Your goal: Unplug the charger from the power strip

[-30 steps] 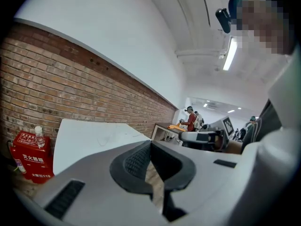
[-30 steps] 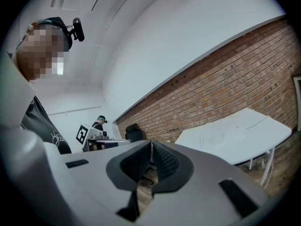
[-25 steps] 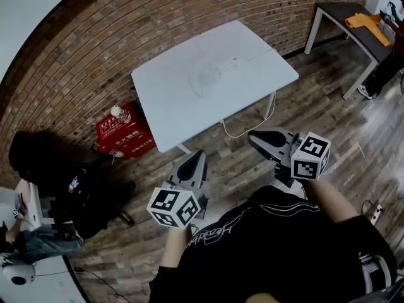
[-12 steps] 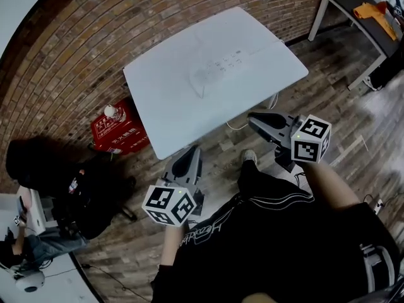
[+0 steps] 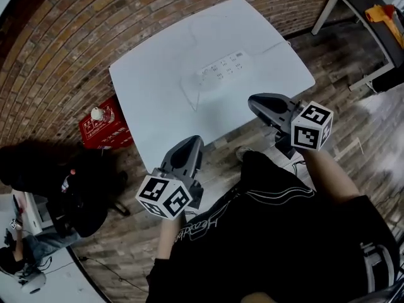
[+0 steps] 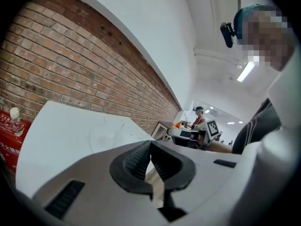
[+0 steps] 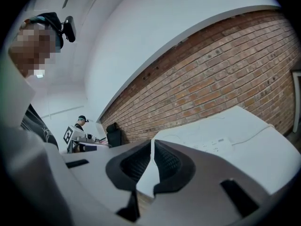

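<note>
A white power strip [image 5: 222,65] lies flat near the middle of the white table [image 5: 151,106]; the right gripper view shows the power strip [image 7: 217,145] too. At its left end sits a pale lump with a thin white cable [image 5: 189,93] looping toward me; the charger itself is too faint to make out. My left gripper [image 5: 192,142] hovers over the table's near edge, jaws shut and empty. My right gripper [image 5: 254,100] is above the table's near right side, also shut with nothing in it. In their own views the left gripper [image 6: 150,143] and right gripper [image 7: 153,143] show pads pressed together.
A brick wall [image 5: 76,36] runs behind the table. On the floor at the left stands a red box [image 5: 101,128] with a bottle on it, beside a seated person in black [image 5: 57,182]. A dark side table [image 5: 369,17] stands at the upper right. The strip's cord [image 5: 278,43] runs off the table's right.
The person has stepped up to the table. Both grippers have moved forward and slightly down, from over the floor to over the table's near edge. Both stayed shut.
</note>
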Motion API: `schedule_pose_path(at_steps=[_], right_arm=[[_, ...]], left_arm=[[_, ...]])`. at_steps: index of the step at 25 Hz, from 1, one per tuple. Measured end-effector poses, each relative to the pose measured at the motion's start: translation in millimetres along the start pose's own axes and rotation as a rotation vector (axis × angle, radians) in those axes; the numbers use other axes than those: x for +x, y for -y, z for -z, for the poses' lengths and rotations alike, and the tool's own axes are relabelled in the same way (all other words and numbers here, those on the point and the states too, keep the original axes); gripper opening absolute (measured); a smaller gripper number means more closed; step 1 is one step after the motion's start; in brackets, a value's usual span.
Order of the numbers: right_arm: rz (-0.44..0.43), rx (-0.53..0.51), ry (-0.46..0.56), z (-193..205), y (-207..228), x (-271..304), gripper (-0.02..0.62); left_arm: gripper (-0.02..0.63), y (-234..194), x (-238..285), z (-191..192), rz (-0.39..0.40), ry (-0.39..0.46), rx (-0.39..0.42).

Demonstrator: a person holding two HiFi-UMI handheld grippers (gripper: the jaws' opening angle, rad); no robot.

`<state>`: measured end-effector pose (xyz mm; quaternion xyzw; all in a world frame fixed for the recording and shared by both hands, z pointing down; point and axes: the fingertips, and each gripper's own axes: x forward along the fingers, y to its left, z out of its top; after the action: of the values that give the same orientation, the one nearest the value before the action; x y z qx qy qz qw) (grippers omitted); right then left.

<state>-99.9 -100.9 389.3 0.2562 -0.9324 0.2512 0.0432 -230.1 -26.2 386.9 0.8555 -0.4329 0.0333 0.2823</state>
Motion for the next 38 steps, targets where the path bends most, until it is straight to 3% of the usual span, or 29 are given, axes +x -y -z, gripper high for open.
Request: schedule_pose_path(at_steps=[5, 9, 13, 18, 22, 23, 24, 25, 31, 38], right_arm=[[0.02, 0.007, -0.041, -9.1, 54.2, 12.4, 0.0], [0.041, -0.003, -0.092, -5.4, 100.0, 18.5, 0.0], [0.039, -0.043, -0.151, 2.0, 139.9, 24.9, 0.0], [0.032, -0.149, -0.233, 9.3, 184.5, 37.0, 0.0], [-0.007, -0.2, -0.281, 14.8, 210.3, 55.9, 0.005], [-0.025, -0.211, -0.3, 18.7, 213.8, 61.7, 0.02], [-0.04, -0.225, -0.322, 22.7, 217.4, 67.7, 0.074], [-0.051, -0.243, -0.346, 26.0, 221.1, 73.6, 0.108], [-0.068, -0.417, -0.441, 35.9, 246.3, 105.8, 0.117], [-0.086, -0.546, -0.517, 42.9, 257.4, 132.2, 0.133]], left_arm=[[0.004, -12.3, 55.4, -3.5, -0.01, -0.03, -0.004], [0.005, -16.7, 100.2, -1.0, 0.004, -0.032, -0.07], [0.005, -26.7, 141.0, 3.5, -0.044, -0.05, -0.059], [0.005, -46.5, 175.9, 9.9, -0.156, -0.062, -0.104], [0.006, -63.0, 194.4, 15.8, -0.252, -0.071, -0.077], [0.006, -67.0, 196.7, 18.1, -0.278, -0.074, -0.083], [0.008, -71.4, 198.5, 20.0, -0.306, -0.074, -0.093], [0.02, -76.0, 199.9, 21.4, -0.334, -0.072, -0.102], [0.157, -95.6, 207.4, 27.0, -0.477, -0.065, -0.127], [0.206, -118.5, 216.5, 25.6, -0.625, -0.049, -0.101]])
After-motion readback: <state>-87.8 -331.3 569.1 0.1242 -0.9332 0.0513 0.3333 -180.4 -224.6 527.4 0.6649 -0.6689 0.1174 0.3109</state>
